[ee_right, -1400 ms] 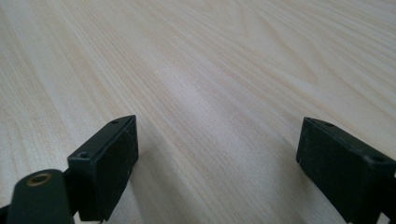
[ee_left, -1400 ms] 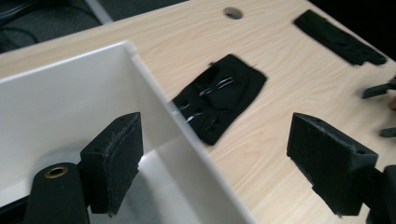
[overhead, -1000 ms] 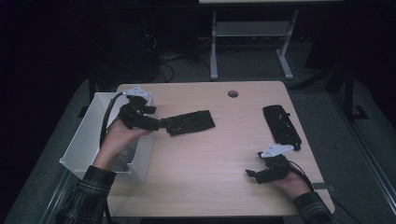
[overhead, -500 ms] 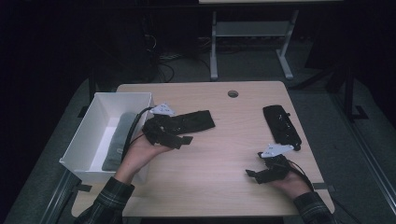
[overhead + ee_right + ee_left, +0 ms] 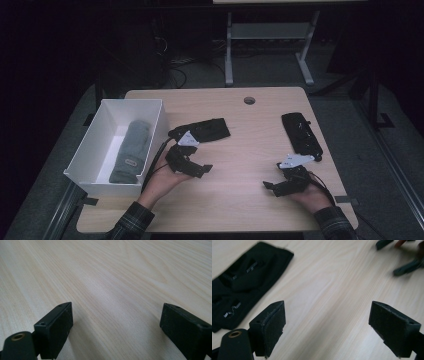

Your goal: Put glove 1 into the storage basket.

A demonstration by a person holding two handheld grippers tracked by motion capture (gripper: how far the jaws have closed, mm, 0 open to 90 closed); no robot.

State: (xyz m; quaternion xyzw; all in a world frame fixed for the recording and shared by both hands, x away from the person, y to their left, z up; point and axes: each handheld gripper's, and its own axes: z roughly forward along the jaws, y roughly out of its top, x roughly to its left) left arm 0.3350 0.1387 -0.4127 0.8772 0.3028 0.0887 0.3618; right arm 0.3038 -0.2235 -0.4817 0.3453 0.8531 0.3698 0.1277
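Nearest: right gripper (image 5: 280, 185) parked low on bare table (image 5: 235, 200), jaws spread wide, nothing held, likely waiting its turn. Left gripper (image 5: 192, 167) just past, jaws likewise wide apart, empty, hovering near black sock (image 5: 202, 131), probably lining up for pick. Second black sock (image 5: 301, 136) lying flat farther right, well apart. White bin (image 5: 95, 145) at left edge, grey rolled sock (image 5: 131, 150) inside, apparently sorted already.

Bin (image 5: 90, 150) sat at table's (image 5: 240, 195) left edge, rolled cloth (image 5: 131, 150) inside it. Flat cloth (image 5: 205, 129) lay just right of bin; second folded cloth (image 5: 300, 135) lay near right edge. Left gripper (image 5: 192, 167) sat in front of flat cloth, right gripper (image 5: 280, 186) in front of second.
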